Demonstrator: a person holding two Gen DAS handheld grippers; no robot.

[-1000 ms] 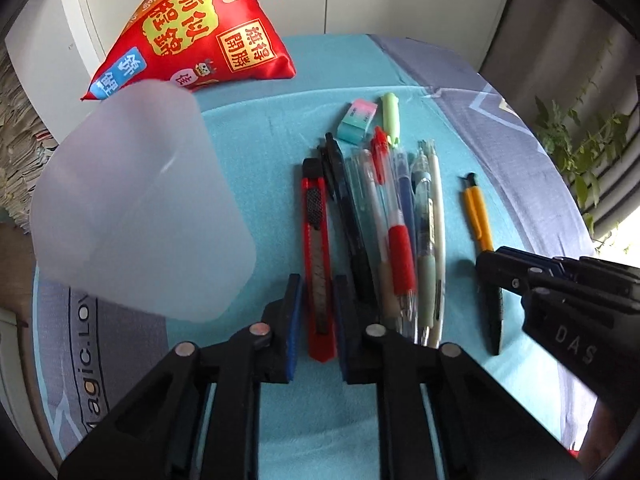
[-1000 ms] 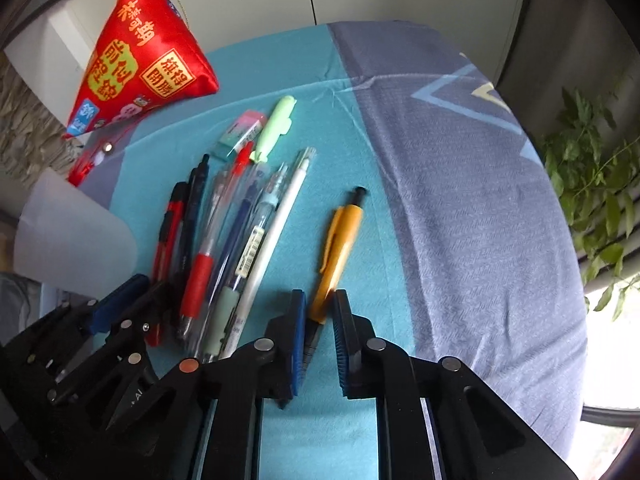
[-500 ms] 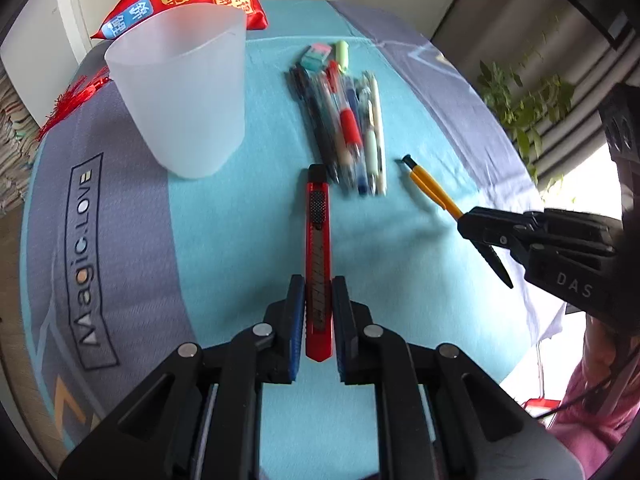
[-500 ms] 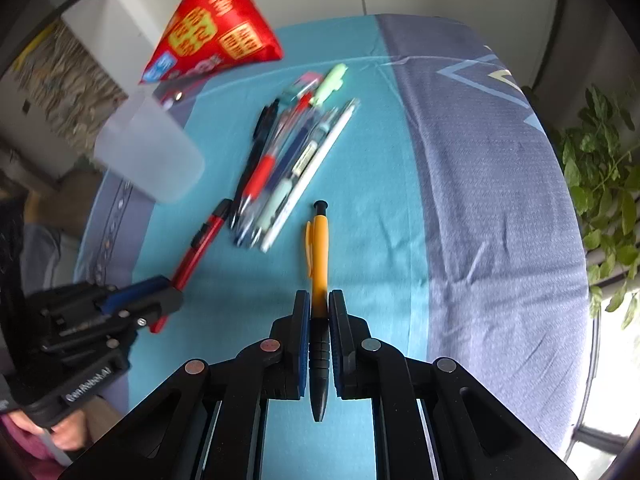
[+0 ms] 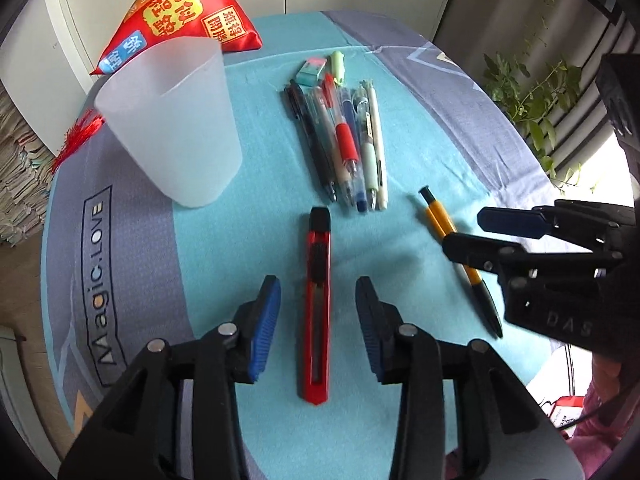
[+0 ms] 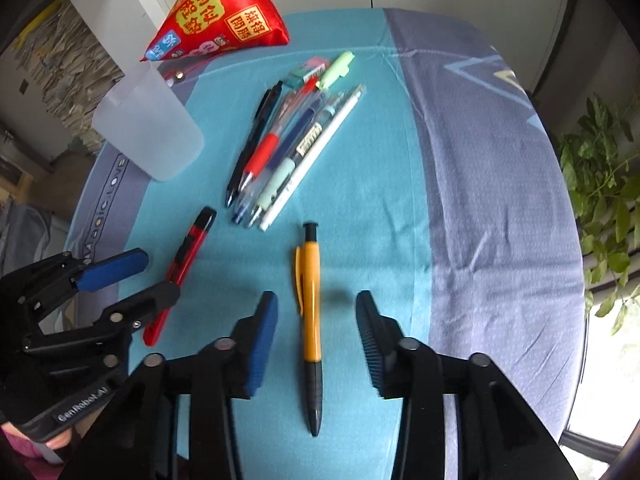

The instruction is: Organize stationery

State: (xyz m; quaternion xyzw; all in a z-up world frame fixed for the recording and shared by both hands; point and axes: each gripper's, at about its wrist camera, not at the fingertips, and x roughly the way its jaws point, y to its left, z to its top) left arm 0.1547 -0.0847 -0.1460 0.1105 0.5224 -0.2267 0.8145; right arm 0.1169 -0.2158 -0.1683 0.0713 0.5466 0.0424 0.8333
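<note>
While both grippers hover low over a teal and grey tabletop (image 5: 420,128), their jaws are spread apart and hold nothing. Between the jaws of the left gripper (image 5: 318,320) lies a red utility knife (image 5: 318,304), flat on the cloth, touching neither pad. Between the jaws of the right gripper (image 6: 316,328) lies an orange pen (image 6: 311,308), likewise untouched. Farther back, a bundle of pens (image 5: 348,144) lies side by side, with an eraser (image 5: 311,71) and a green highlighter (image 5: 338,65) just beyond. A translucent plastic cup (image 5: 176,120) stands upright at the left, in front of a red triangular pouch (image 5: 184,16).
</note>
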